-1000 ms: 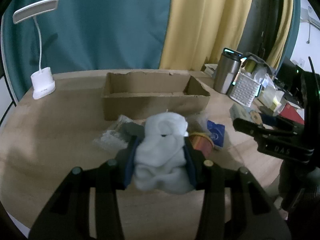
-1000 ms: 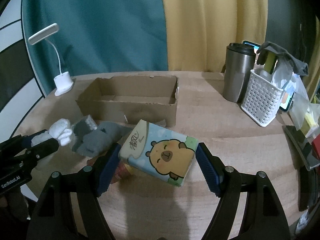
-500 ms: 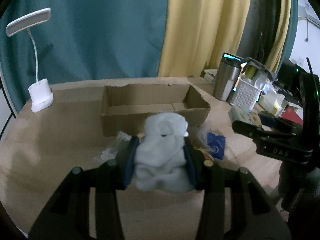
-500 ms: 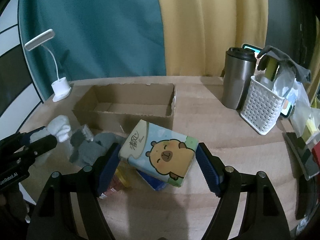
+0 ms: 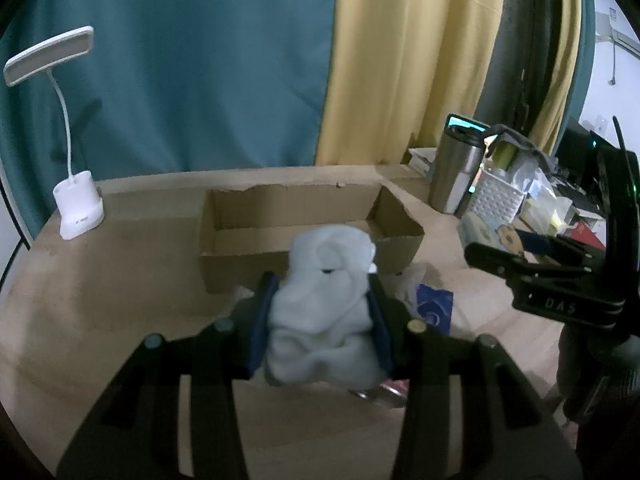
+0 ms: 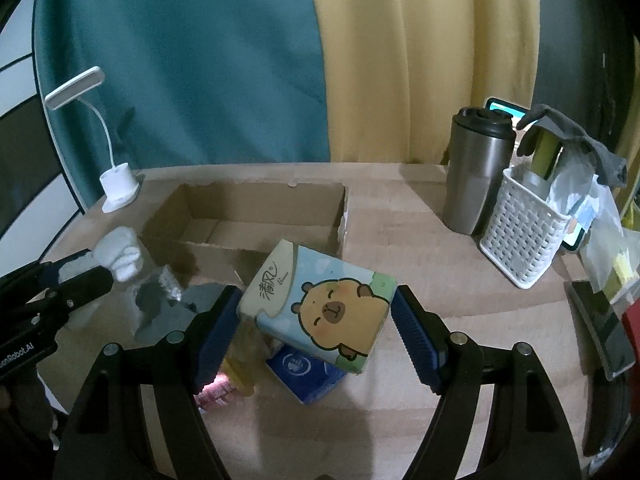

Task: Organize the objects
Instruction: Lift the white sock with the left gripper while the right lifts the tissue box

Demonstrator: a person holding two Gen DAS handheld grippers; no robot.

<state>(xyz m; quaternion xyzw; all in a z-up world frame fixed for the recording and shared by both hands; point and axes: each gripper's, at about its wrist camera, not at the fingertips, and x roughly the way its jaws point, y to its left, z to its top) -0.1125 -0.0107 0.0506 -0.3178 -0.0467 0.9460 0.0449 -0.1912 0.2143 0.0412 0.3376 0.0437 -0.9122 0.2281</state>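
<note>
Left gripper (image 5: 320,320) was clamped on a bundle of white socks (image 5: 326,312), blue pads pressed into the cloth on both sides, the bundle bulging up above the fingertips. It was held above the wooden table (image 5: 120,300), on the near side of the open cardboard box (image 5: 296,220), whose interior looked bare from both views. Right gripper (image 6: 316,316) was clamped on a tissue pack (image 6: 320,300) printed with a cartoon capybara, one pad against each end; the pack sat tilted in the grip, clear of the tabletop and near the box's near right corner. Below and just near of the tissue pack lay a blue packet (image 6: 304,368) on the table, with a pinkish packet (image 6: 216,392) to its left, partly hidden by the left finger. A grey sock (image 6: 160,304) and some clear plastic lay between the two grippers, close to the box's near wall. In the right wrist view the left gripper and its white bundle showed at the left edge; in the left wrist view the right gripper showed at the right, pack in its grip. A white desk lamp (image 5: 76,204) stood far left. A steel tumbler (image 6: 476,172) and a white plastic basket (image 6: 524,236) stood far right, touching or nearly so.
</note>
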